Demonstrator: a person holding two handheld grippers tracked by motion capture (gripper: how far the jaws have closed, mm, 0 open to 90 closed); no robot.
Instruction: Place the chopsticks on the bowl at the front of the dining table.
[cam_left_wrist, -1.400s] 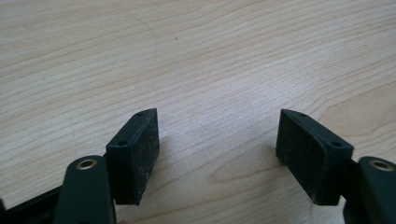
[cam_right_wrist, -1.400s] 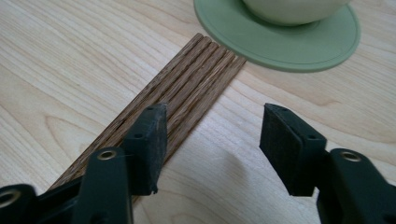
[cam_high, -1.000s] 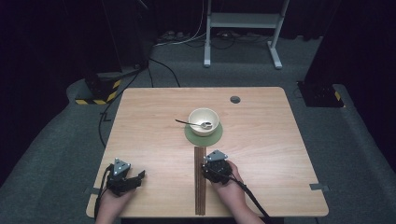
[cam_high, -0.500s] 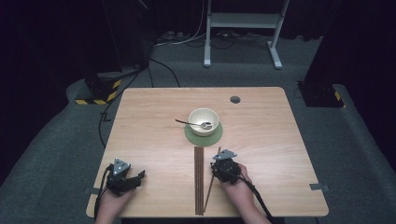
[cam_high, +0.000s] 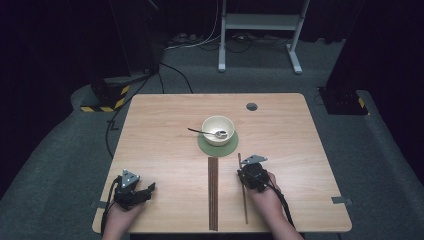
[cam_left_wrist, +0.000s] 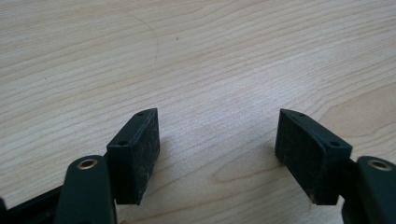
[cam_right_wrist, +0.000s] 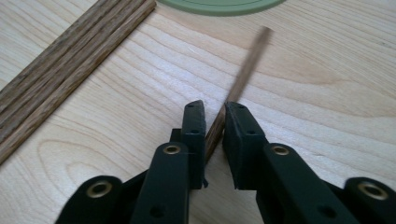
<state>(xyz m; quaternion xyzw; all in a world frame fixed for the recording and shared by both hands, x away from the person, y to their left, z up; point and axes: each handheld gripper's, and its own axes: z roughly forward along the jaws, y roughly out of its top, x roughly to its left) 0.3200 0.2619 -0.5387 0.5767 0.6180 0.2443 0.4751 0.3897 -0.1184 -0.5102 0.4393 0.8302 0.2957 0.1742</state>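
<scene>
A thin brown wooden stick (cam_high: 244, 205) (cam_right_wrist: 247, 65) lies lengthwise to the right of a pair of wooden strips (cam_high: 213, 192) (cam_right_wrist: 70, 70) at the table's middle front. My right gripper (cam_high: 243, 169) (cam_right_wrist: 215, 109) has just been closing its jaws and is shut on this stick, which runs between the pads and out ahead. A cream bowl (cam_high: 218, 129) with a metal spoon (cam_high: 202, 132) in it stands on a green coaster (cam_high: 206, 146) (cam_right_wrist: 219, 5) beyond. My left gripper (cam_high: 148, 191) (cam_left_wrist: 217, 135) rests at the front left, open over bare wood.
The wooden table (cam_high: 300, 150) has a round dark grommet (cam_high: 251, 106) near its far edge. Grey carpet surrounds it, with cables and a white stand (cam_high: 260, 22) behind. A yellow-and-black striped block (cam_high: 102, 102) sits off the far left corner.
My right gripper has moved right, away from the strips, carrying one stick with it. The left gripper has stayed put.
</scene>
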